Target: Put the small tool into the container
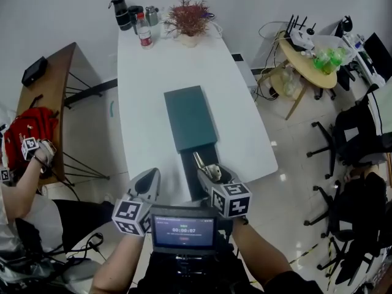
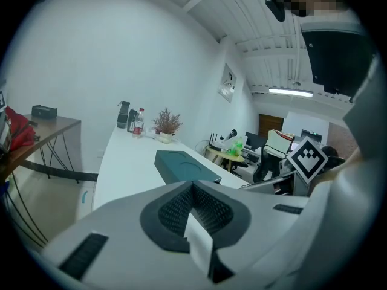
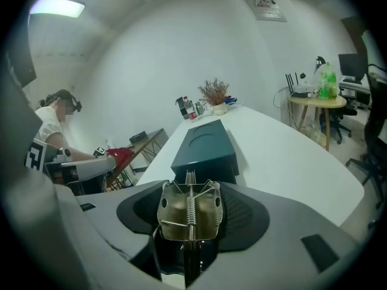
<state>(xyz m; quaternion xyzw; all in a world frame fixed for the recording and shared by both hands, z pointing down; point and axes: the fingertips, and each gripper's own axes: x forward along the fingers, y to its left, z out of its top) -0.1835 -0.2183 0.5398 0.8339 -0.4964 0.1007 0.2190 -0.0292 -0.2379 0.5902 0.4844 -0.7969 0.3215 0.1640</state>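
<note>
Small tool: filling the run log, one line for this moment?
small tool: in right hand-held gripper | left hand-held gripper: shut | container: on table

I see the box on the table at 12 o'clock, the clip at its near end. Bottles and a plant stand behind.

An office: long white table, black swivel chairs, ceiling strip light.
</note>
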